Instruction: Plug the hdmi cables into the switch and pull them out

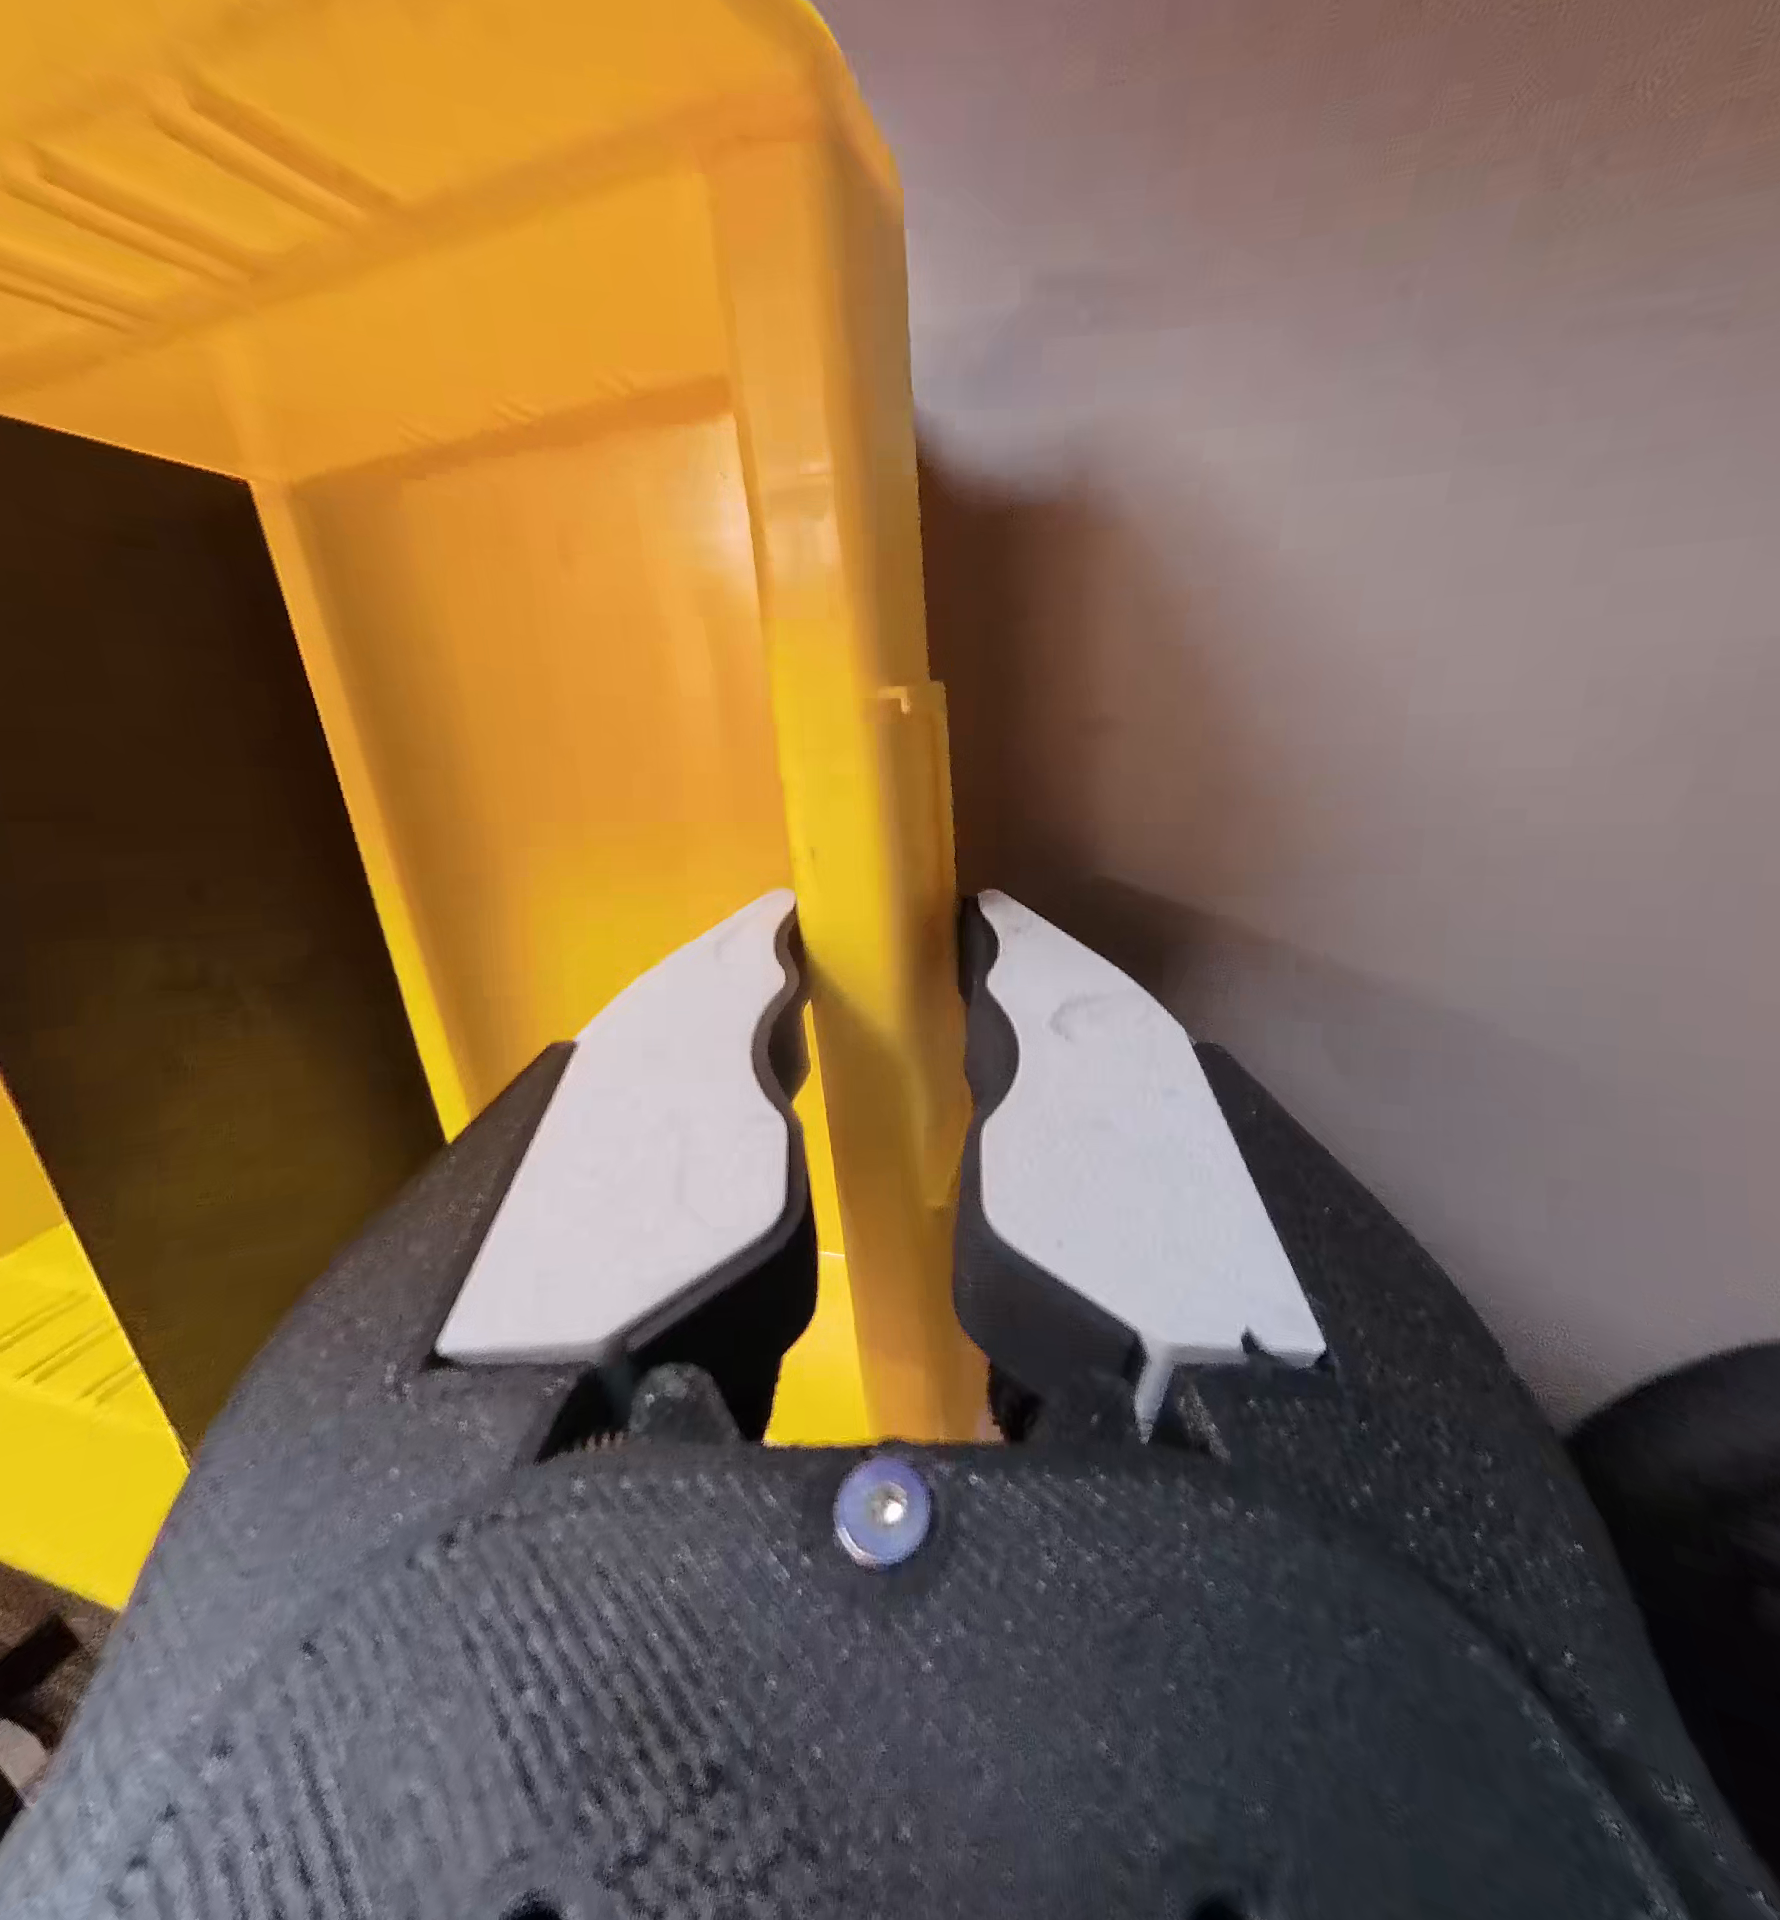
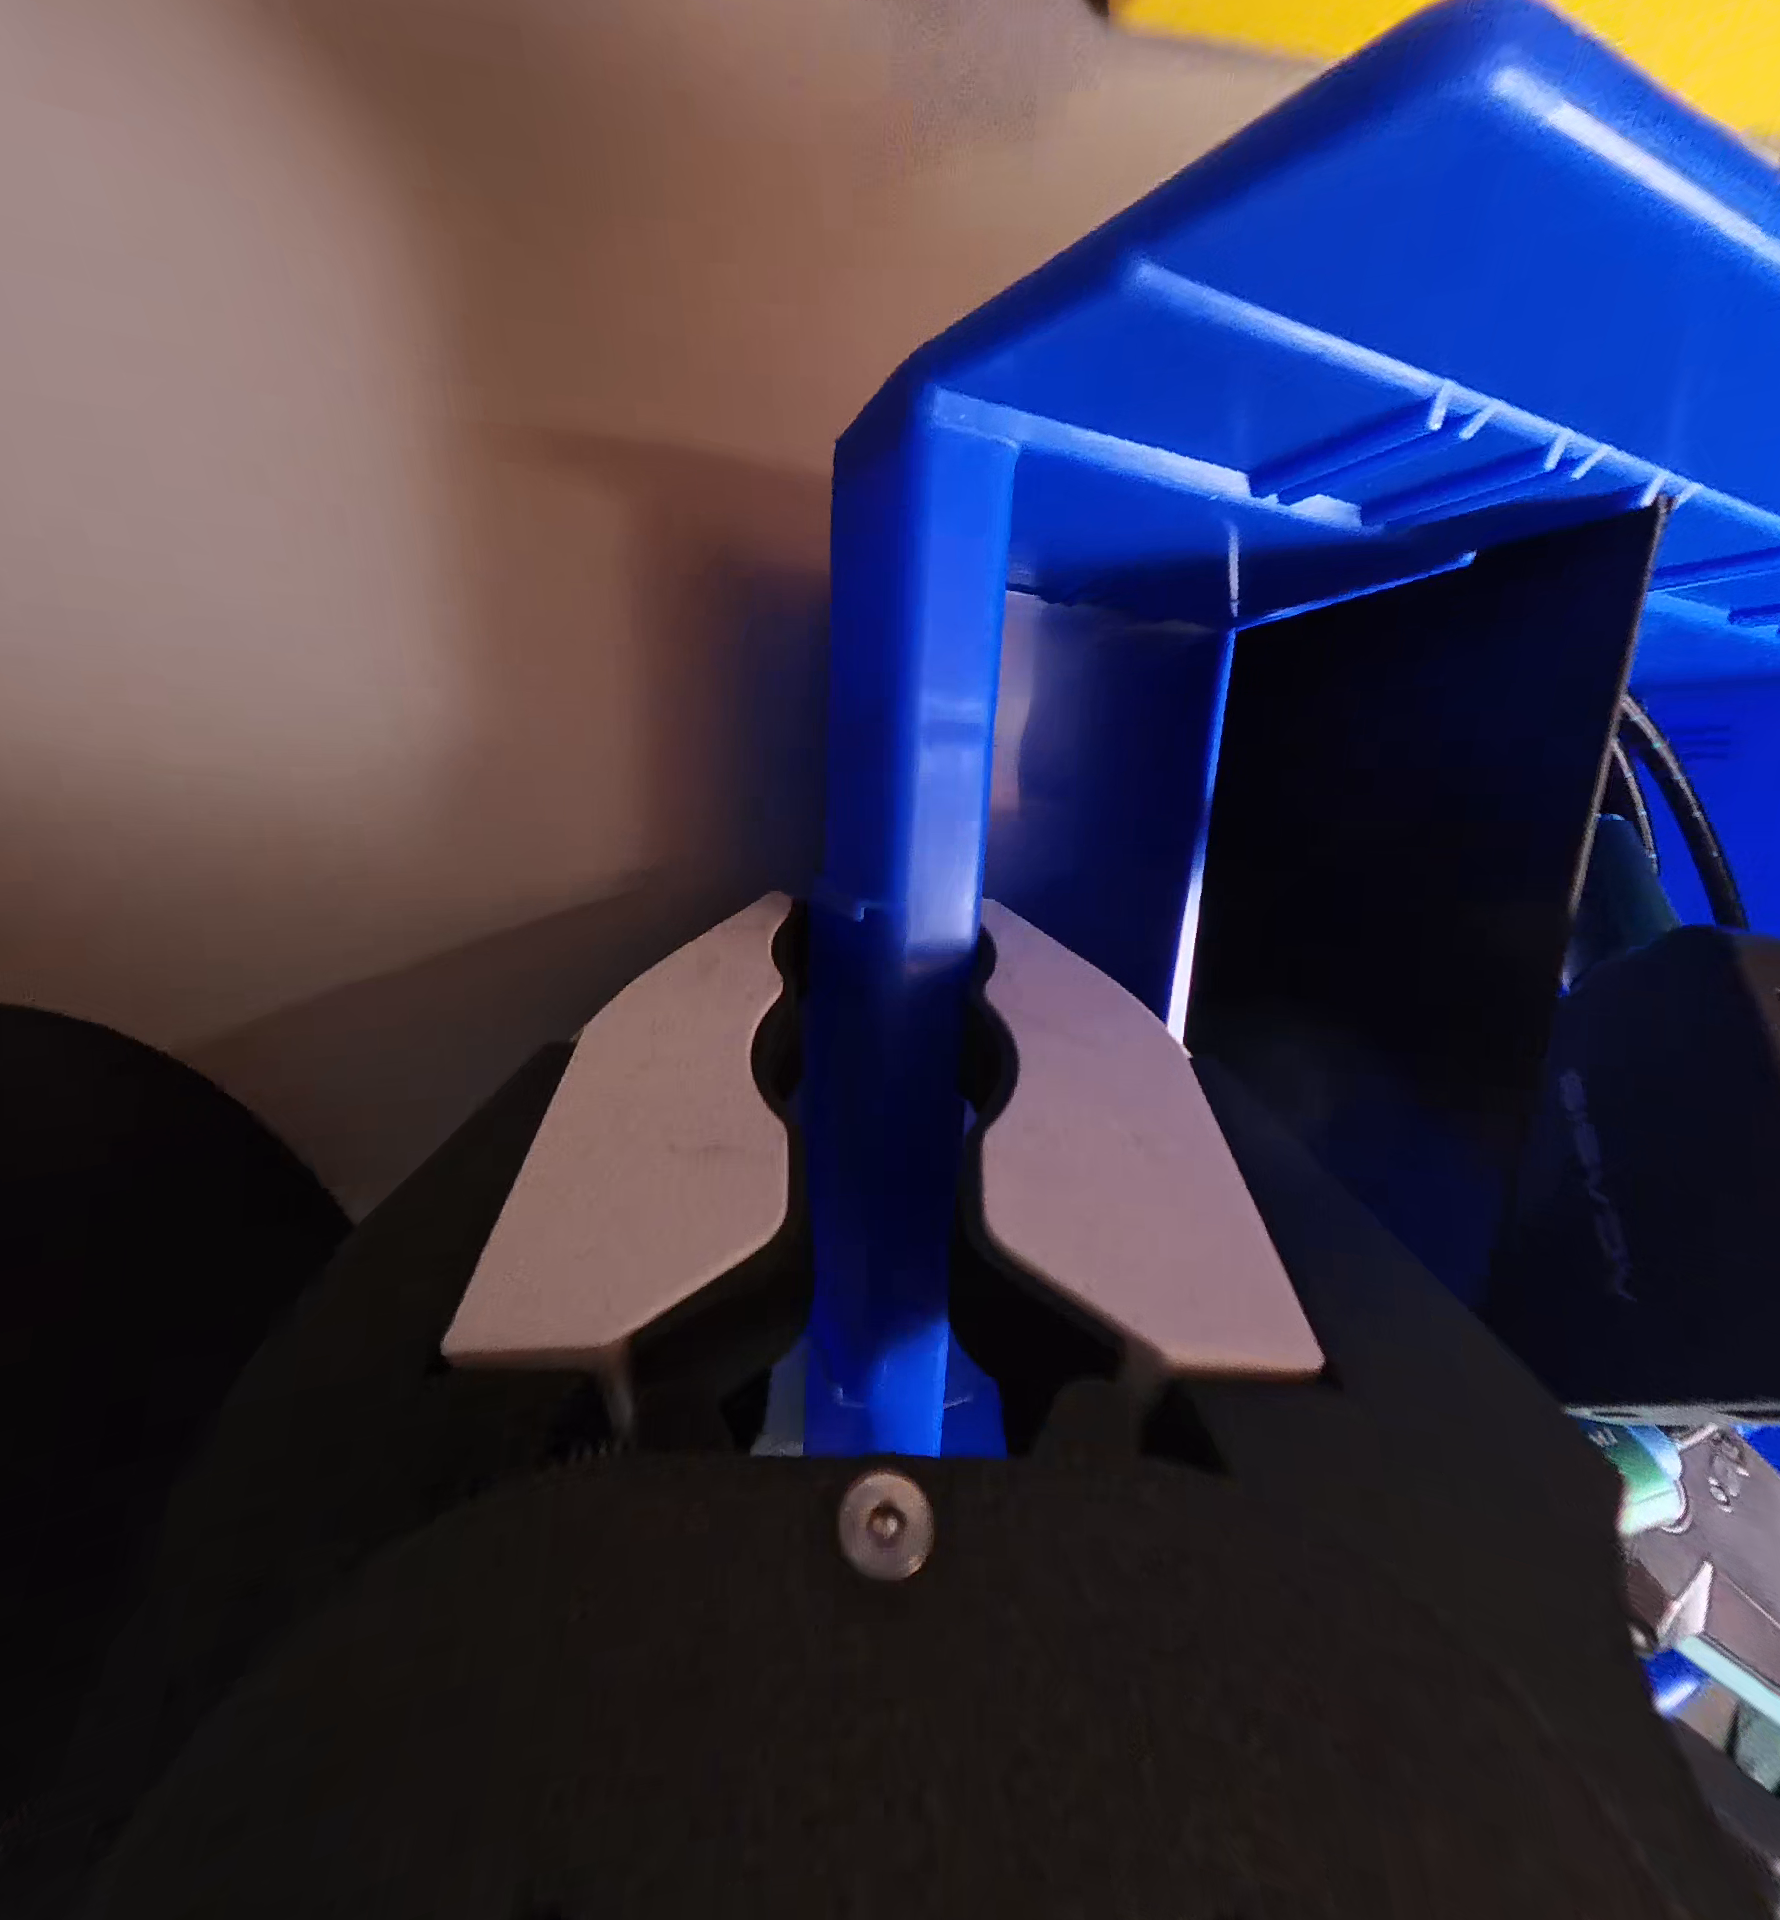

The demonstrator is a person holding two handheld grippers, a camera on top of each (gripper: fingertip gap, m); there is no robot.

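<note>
Switch (image 2: 1717, 1174), a dark box, lies in the blue bin (image 2: 1385, 312) whose wall the right gripper (image 2: 884, 935) clamps; left gripper (image 1: 878, 914) clamps the yellow bin (image 1: 512, 623) wall

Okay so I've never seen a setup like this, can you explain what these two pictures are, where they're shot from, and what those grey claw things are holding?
Each picture comes from a camera on a hand-held gripper, looking forward along its two grey fingers; a person holds one in each hand. In the left wrist view, the left gripper is closed on the wall of a yellow bin. In the right wrist view, the right gripper is closed on the wall of a blue bin, which holds a black device and dark cables. No cable is gripped.
</note>
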